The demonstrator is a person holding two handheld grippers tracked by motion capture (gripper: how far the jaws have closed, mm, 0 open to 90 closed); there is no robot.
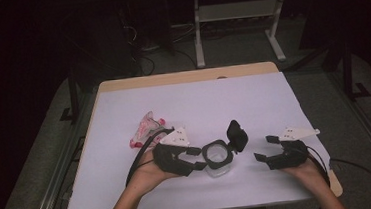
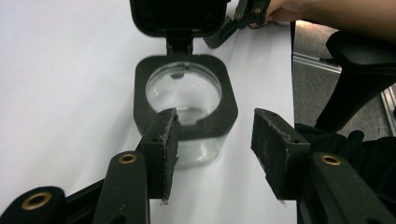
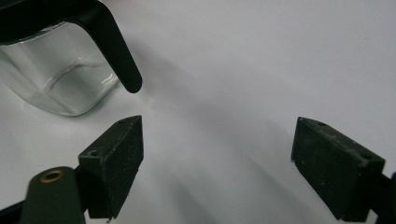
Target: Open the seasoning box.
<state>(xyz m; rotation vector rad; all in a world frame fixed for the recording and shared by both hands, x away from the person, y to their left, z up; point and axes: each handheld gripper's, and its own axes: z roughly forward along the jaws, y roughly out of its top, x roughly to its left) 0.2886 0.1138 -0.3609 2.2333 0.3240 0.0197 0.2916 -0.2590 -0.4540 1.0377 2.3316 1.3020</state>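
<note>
A clear square glass jar with a black collar stands on the white table, near its front. Its hinged black lid is flipped up and open on the far right side. My left gripper sits just left of the jar, open, its tips beside the collar. In the left gripper view the jar lies just ahead; the left pad overlaps its near edge and the other pad stands off to the right. My right gripper is open, apart from the jar, with bare table between its pads.
A pink and white crumpled packet lies left of my left hand. The table's front edge is close behind both hands. Dark floor, cables and a white desk frame lie beyond the far edge.
</note>
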